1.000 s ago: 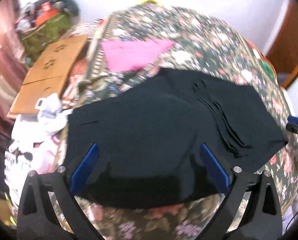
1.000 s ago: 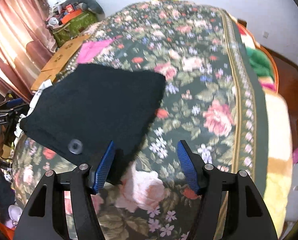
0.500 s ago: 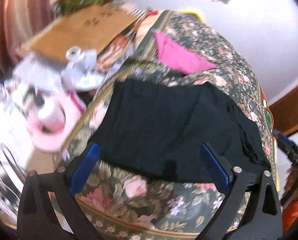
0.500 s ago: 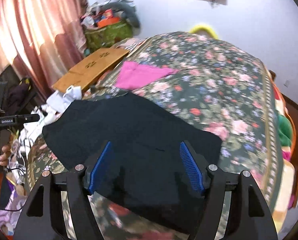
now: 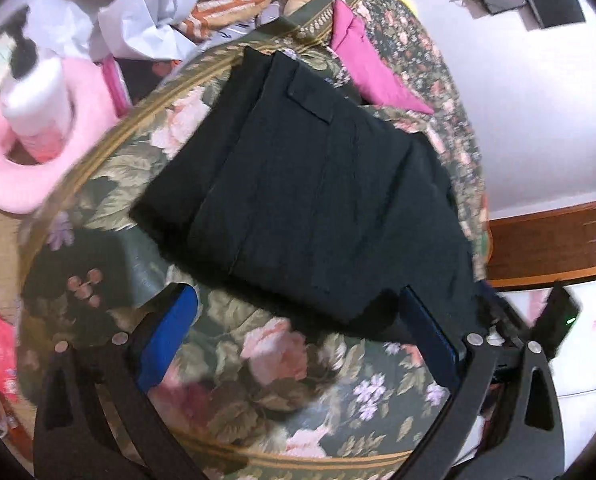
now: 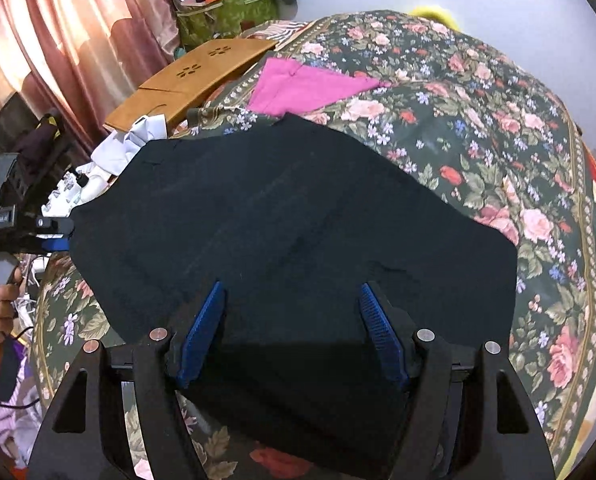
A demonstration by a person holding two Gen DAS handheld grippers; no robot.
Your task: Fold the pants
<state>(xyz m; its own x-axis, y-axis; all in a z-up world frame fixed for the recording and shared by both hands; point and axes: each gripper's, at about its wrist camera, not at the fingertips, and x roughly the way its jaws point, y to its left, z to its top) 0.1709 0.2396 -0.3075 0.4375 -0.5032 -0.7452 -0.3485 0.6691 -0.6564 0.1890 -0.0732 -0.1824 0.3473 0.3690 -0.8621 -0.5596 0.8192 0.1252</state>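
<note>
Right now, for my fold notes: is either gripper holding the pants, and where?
Neither: left gripper and right gripper are open over the black pants.

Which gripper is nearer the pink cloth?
Left. The left gripper sits at the black pants' side nearest the pink cloth; the right gripper hovers over their opposite end.

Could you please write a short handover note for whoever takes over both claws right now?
Left claw: open, empty, above the floral bedspread at the near edge of the black pants.
Right claw: open, over the pants, no cloth pinched; its jaws have just been opening a little.
Pants: flat on the bed, folded into a compact block with layered edges showing. A pink cloth lies beyond them, apart.
Done: at least one fold is in.
Left: probably one more fold or a smoothing; neither claw has a hold yet.
</note>
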